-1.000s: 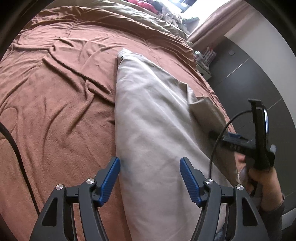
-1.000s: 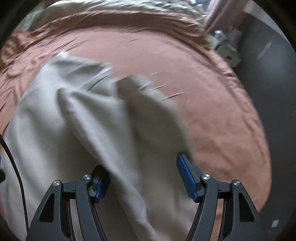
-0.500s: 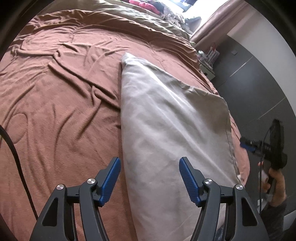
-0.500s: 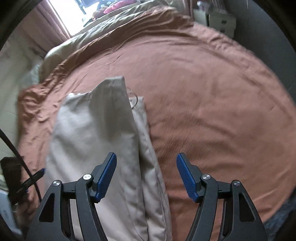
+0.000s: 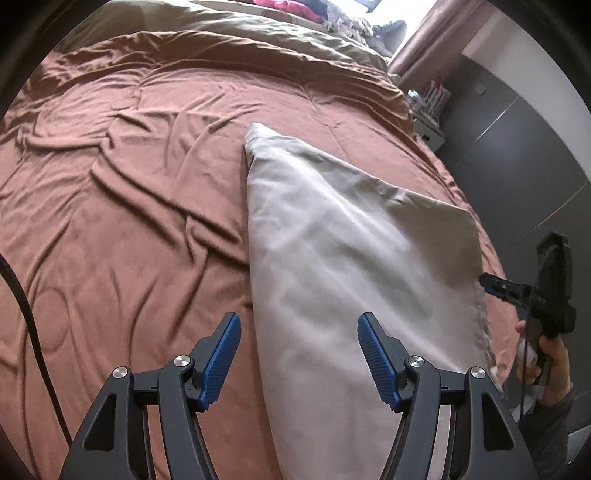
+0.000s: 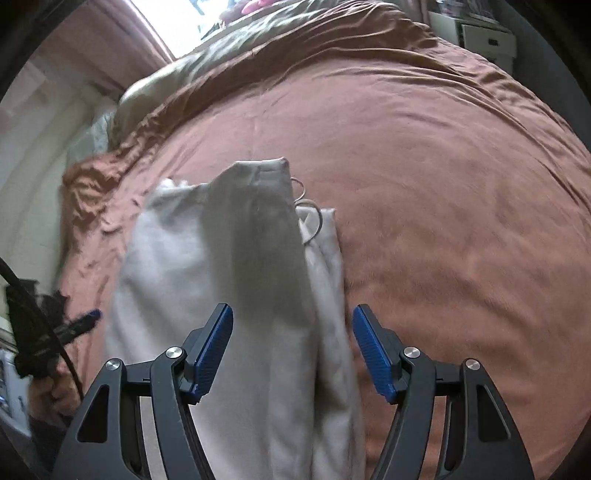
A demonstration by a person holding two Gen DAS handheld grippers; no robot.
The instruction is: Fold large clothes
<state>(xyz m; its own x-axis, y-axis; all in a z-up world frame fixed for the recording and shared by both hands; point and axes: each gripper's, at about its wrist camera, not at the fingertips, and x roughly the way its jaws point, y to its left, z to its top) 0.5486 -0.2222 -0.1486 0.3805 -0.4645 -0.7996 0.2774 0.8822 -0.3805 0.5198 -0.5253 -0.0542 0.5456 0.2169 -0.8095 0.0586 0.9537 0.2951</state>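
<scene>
A large beige garment [image 5: 343, 258] lies folded lengthwise on the brown bedspread [image 5: 129, 192]. My left gripper [image 5: 298, 356] hovers open above its near left edge, nothing between the blue pads. In the right wrist view the same garment [image 6: 229, 266] shows stacked layers and a drawstring loop [image 6: 312, 218] at its far end. My right gripper [image 6: 291, 352] hangs open over the garment's near right side, clear of the cloth. In the left wrist view the right gripper [image 5: 495, 286] appears at the far right, held by a hand [image 5: 543, 362], just off the garment's right edge.
An olive duvet [image 5: 258, 33] and bright clothes are piled at the bed's head. A shelf with small items [image 5: 428, 107] and dark cabinet panels [image 5: 517, 155] stand right of the bed. A black cable [image 5: 22, 302] crosses the left side. The left gripper [image 6: 79, 323] shows at the right view's left edge.
The right gripper let go of the garment's flap, which now lies flat, and drew back to the right off the cloth. The left gripper rose slightly; both views pulled away.
</scene>
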